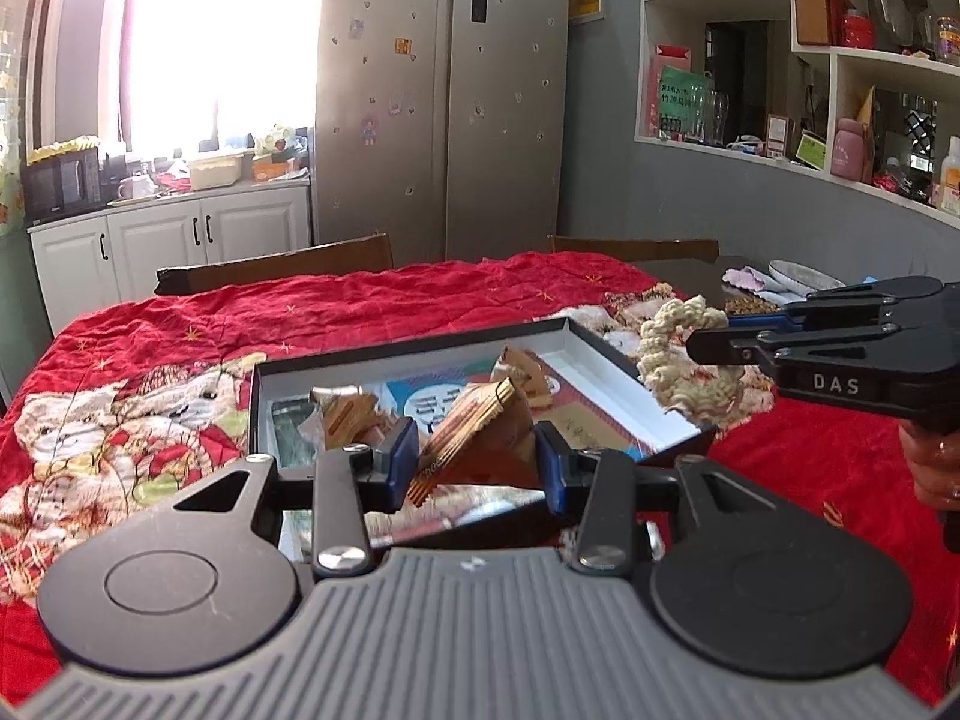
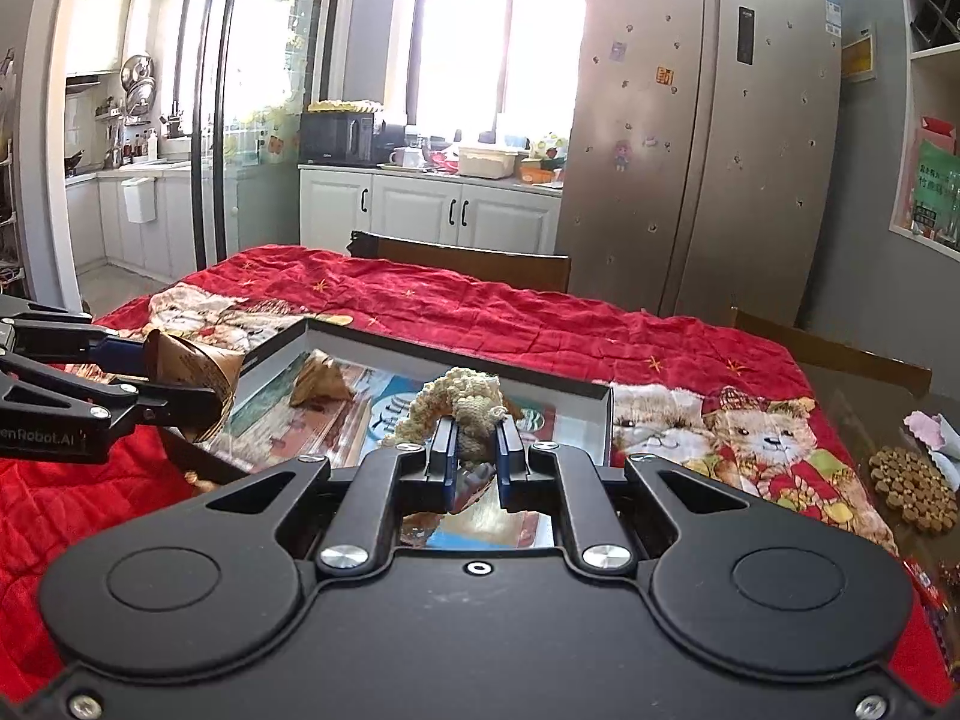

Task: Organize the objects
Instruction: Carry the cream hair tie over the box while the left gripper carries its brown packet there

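My left gripper pinches a gold snack packet over the near edge of the shallow black box. My right gripper clamps a cream knitted piece above the box's right side. More packets lie inside; a red bear-print cloth surrounds it.
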`<state>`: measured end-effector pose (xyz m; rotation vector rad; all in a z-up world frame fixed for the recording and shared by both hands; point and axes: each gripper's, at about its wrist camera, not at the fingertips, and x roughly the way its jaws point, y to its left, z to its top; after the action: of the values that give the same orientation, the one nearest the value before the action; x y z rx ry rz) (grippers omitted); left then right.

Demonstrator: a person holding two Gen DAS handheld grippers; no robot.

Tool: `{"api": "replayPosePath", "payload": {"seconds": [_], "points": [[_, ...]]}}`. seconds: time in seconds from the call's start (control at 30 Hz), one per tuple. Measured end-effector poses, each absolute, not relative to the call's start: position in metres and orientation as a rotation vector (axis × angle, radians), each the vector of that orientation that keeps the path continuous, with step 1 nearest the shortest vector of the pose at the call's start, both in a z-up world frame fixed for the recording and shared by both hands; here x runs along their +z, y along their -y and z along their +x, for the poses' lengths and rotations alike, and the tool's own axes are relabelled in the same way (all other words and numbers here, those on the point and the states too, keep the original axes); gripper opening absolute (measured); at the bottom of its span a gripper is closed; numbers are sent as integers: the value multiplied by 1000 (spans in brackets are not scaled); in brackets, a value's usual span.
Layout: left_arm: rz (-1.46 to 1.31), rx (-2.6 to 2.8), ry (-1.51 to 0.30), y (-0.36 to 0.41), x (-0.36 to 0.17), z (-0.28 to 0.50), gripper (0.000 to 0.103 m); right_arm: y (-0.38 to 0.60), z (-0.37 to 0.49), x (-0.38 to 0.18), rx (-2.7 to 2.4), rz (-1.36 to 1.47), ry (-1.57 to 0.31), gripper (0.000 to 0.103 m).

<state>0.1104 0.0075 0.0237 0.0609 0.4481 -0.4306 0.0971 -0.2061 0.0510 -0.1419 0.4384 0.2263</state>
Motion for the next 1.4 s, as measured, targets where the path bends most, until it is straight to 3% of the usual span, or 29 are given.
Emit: {"api": "replayPosePath", "payload": {"seconds": [0.63, 1.4], "points": [[53, -375, -430, 16, 32, 184, 46, 197, 178, 69, 175, -115, -418, 12], [12, -329, -481, 30, -2, 252, 46, 222, 255, 11, 76, -33, -494, 12]]}}
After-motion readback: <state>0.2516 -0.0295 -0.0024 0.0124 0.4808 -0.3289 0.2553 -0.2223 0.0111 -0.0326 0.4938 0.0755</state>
